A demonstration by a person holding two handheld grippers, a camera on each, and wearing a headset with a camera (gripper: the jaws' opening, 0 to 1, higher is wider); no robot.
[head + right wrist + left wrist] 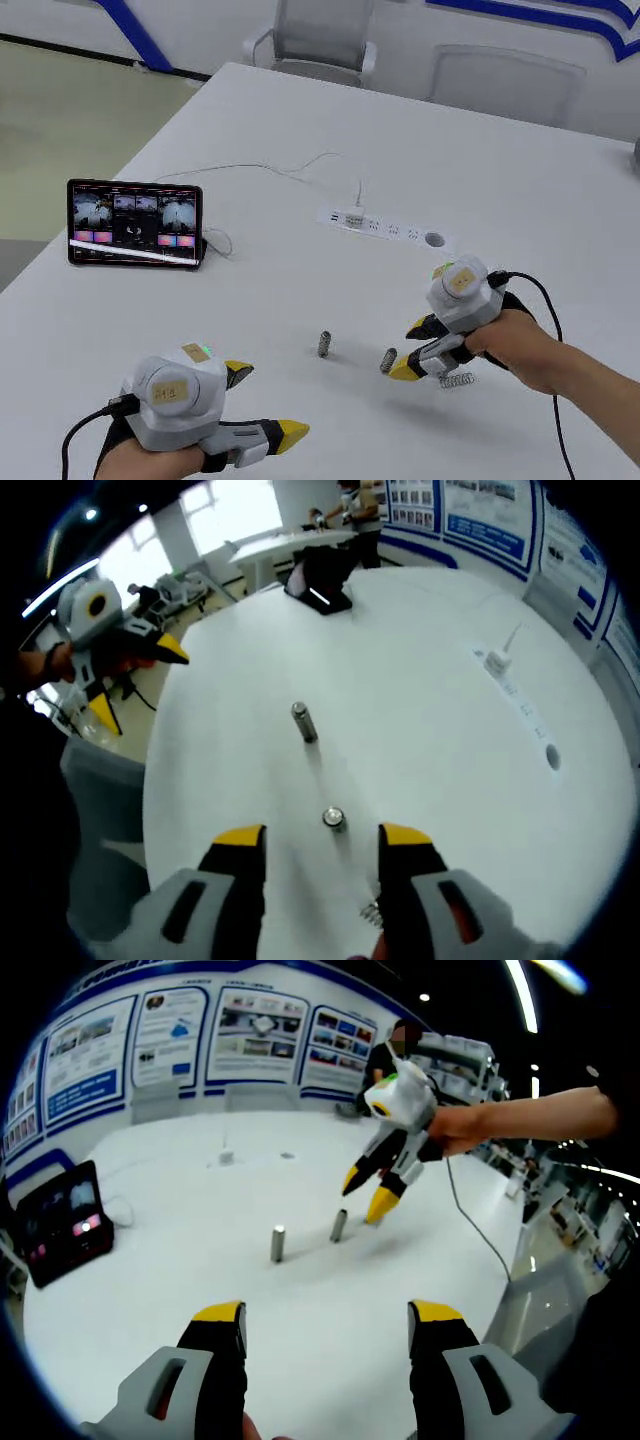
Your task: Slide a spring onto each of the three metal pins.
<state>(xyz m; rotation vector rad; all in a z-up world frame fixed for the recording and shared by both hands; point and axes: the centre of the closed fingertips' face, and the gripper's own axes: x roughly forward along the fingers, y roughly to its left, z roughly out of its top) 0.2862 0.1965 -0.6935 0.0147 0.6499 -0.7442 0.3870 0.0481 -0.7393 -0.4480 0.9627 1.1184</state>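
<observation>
Right tongs: spread, empty, tips just beside the nearer pin; left tongs: spread, empty, well apart from the work; farther pin upright on the tabletop; loose spring lying flat close behind the right tongs. Handling, in my judgement: I should pinch the spring across its coils near one end, line its bore with the pin, and lower it straight. Unresolved: both pins look ribbed but are too small to say whether springs already sit on them; I count two pins.
</observation>
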